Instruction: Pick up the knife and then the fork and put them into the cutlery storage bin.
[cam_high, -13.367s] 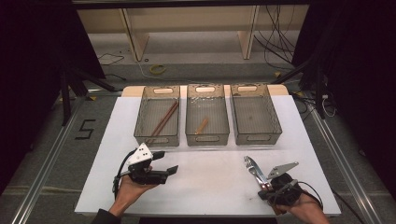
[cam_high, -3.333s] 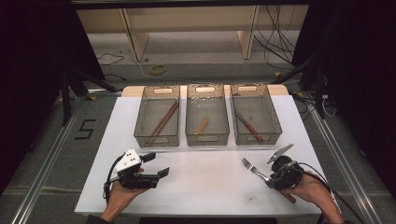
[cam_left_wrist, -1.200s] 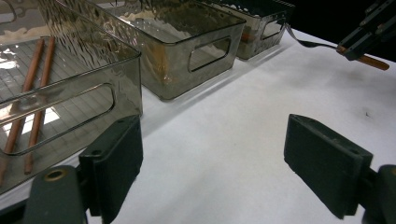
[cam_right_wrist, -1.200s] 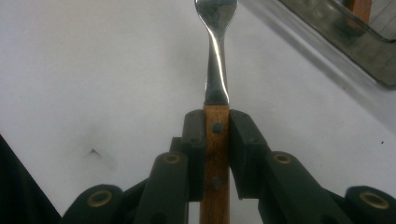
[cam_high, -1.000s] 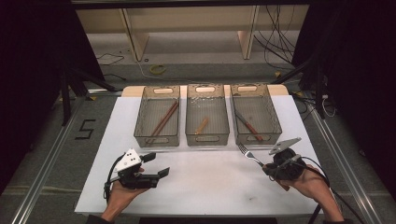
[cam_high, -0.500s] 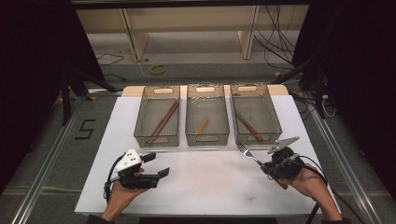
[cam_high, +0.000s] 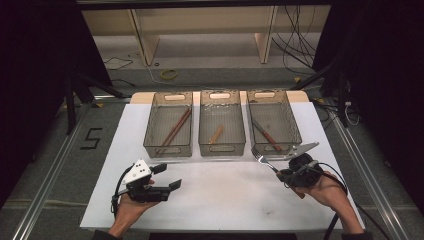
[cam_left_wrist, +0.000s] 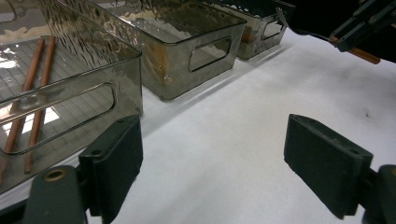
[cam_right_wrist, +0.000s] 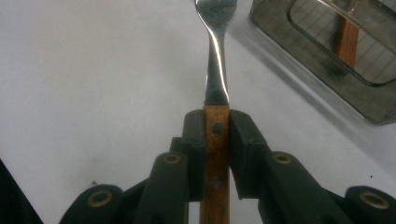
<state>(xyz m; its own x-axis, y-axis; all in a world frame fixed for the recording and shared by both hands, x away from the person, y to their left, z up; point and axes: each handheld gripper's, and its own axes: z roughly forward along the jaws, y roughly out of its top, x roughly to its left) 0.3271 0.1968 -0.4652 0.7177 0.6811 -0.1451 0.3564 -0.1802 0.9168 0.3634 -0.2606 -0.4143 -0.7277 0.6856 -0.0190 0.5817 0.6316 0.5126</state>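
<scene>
Near the desk's right edge, just in front of the right bin (cam_high: 274, 122), the right gripper (cam_high: 295, 171) clamps the fork (cam_high: 264, 159) by its wooden handle. The fork's long axis runs along the jaws, tines pointing toward the far left. The left gripper (cam_high: 159, 186) rests near the front-left, jaws wide apart, holding nothing.

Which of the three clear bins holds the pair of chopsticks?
The left bin, at the far left of the row. Two long brown chopsticks lie in it; the middle bin and the right bin each hold one shorter piece.
</scene>
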